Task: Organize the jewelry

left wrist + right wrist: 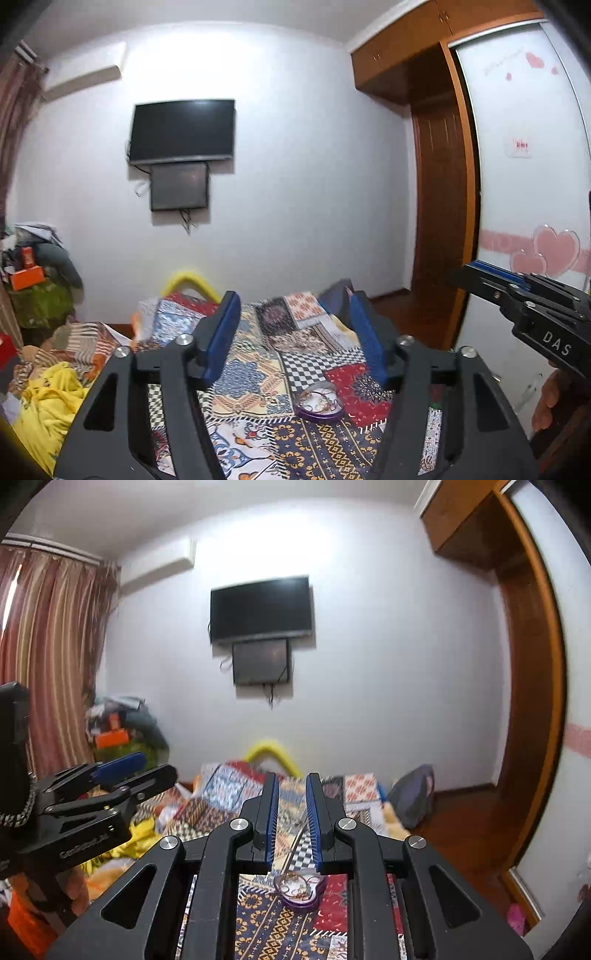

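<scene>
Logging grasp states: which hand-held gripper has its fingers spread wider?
The left hand-held gripper: its blue pads stand far apart, with patchwork bedspread showing between them. The right hand-held gripper has only a narrow gap. Neither holds anything.

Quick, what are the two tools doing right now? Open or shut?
Left tool: open wide, holding nothing.
Right tool: partly open with a narrow gap, holding nothing.
</scene>
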A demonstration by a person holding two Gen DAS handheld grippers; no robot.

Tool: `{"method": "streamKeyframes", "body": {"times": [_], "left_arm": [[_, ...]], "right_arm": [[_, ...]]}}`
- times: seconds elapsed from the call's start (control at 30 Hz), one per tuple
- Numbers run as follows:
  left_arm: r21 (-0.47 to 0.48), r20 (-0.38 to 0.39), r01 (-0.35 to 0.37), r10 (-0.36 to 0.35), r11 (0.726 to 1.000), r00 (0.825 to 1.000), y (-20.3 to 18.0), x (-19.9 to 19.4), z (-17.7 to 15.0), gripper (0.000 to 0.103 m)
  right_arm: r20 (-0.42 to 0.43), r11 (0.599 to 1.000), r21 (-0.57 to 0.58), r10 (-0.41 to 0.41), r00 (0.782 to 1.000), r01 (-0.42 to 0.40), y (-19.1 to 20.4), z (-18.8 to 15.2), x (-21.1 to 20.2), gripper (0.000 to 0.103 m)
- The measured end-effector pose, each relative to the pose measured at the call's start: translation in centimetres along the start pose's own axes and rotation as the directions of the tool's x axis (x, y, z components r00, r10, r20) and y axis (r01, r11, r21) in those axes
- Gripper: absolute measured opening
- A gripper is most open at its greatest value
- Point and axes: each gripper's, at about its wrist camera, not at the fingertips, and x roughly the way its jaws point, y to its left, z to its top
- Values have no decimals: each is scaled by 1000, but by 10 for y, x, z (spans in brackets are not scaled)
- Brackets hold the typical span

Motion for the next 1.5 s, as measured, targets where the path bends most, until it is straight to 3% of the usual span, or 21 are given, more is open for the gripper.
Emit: {"method": "streamKeyframes", "body": {"times": [0.13, 0.2, 0.3, 0.4, 0.53, 1.5], "left_arm": [[-20, 21, -20, 21, 1000, 1000, 1, -22, -2, 82], [-38, 27, -16, 17, 999, 999, 3, -28, -3, 95], [-67, 28, -19, 21, 998, 999, 7, -33, -4, 97], [-84, 22, -31, 33, 996, 999, 11, -38, -6, 99], [-70, 12, -44, 45, 997, 999, 10, -43, -12, 99], [-54, -43, -41, 39, 998, 998, 2, -27, -22, 99]], "right_arm": [[28, 1000, 14, -23, 999, 22, 5, -1, -16, 40], [44, 999, 10, -46, 998, 46, 8, -3, -18, 62], [65, 996, 12, -84, 994, 83, 12, -6, -19, 87], [69, 993, 3, -117, 991, 117, 15, -7, -19, 97], [76, 988, -25, -148, 986, 150, 22, -11, -22, 101], [-11, 988, -6, -153, 988, 153, 10, -21, -24, 101]]}}
